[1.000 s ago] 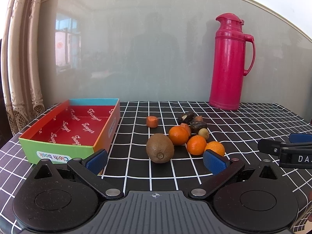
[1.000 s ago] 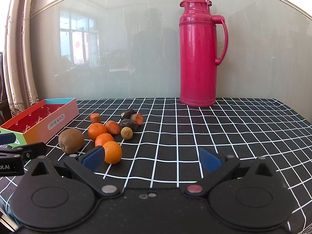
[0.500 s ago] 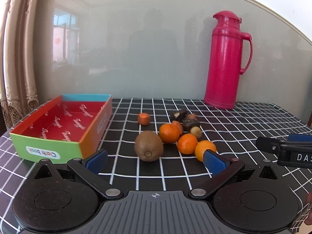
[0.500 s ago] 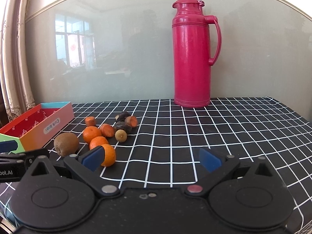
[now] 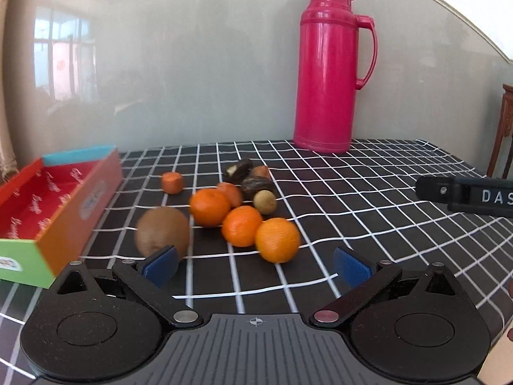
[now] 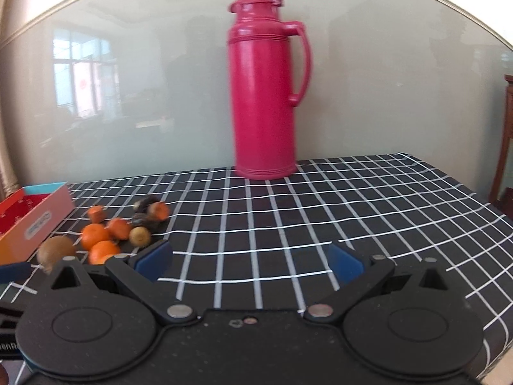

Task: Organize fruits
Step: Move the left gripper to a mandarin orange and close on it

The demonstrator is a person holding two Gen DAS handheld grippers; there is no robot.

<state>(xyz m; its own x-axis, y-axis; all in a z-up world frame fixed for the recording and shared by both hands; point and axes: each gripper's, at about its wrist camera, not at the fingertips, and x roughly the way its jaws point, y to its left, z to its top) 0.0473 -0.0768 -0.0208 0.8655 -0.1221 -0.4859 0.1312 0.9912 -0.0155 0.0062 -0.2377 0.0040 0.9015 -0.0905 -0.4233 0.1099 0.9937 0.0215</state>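
The left gripper [image 5: 255, 264] hovers low over the checked tablecloth [image 5: 368, 192] with its 2 blue pads spread wide and nothing between them. Just ahead of it lies the fruit cluster: the nearest orange [image 5: 277, 240] sits a little beyond the gap between the fingertips, a second orange [image 5: 242, 226] touches it on the left, and a third orange [image 5: 209, 207] lies farther back. The brown kiwi [image 5: 162, 233] sits directly behind the left pad [image 5: 160, 264], which partly covers it. Behind the oranges are a small yellowish-green round fruit [image 5: 264, 201], 2 dark wrinkled fruits [image 5: 239, 170], and a small orange stub [image 5: 172, 182] set apart to the left. The open red-lined box [image 5: 48, 205] stands left of the kiwi, near it but apart.

The right gripper [image 6: 250, 264] is also released, its pads wide apart over bare cloth. It points toward the upright pink thermos [image 6: 264, 86] at the back of the table, and the fruit lies off to its left, beyond its left finger.

Both tools are held level, close to the table, facing the glossy back wall. The left view shows the right gripper's finger tip at its right edge, lettered "DAS", and the inside of the box with its printed lining. The right view shows only the box's near corner and outer side, hides the nearest orange behind its own finger, and is more blurred.
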